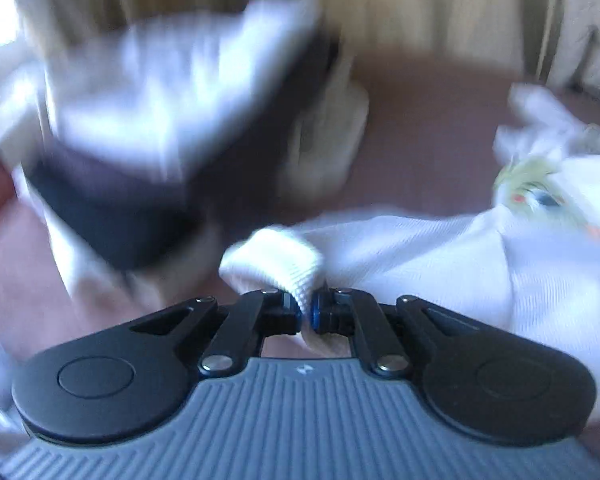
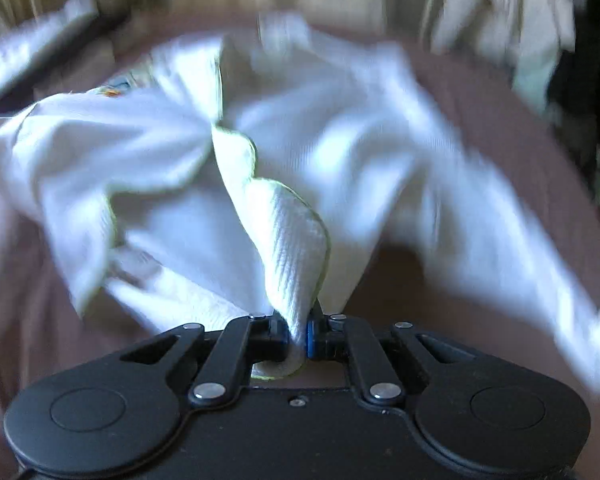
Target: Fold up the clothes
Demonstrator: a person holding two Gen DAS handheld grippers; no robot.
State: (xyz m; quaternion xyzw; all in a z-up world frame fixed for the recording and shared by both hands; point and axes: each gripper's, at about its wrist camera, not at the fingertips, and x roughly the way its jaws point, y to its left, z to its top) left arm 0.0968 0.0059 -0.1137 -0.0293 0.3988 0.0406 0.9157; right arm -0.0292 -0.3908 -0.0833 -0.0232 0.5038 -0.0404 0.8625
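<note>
- Left gripper (image 1: 305, 309) is clamped on a ribbed white cuff of the white garment (image 1: 440, 248), cloth bunched between its pads.
- Right gripper (image 2: 299, 336) pinches a green-trimmed edge of the same white garment (image 2: 172, 152); its jaws are tight on the fabric.
- The garment hangs crumpled between the two, partly lifted above the brown surface (image 2: 480, 92), with a printed motif (image 1: 540, 192) showing on its front.
- Both views are smeared by motion blur, so whether this is a spread-out or a fold-over I cannot tell.
- Doing it well, as I judge it: hold both pinches firm, draw the grippers apart evenly so the cloth goes taut, and keep it low so no wrinkles are trapped.
- Watch the folded stack (image 1: 172, 92) at the left; a wide swing could clip it.
</note>
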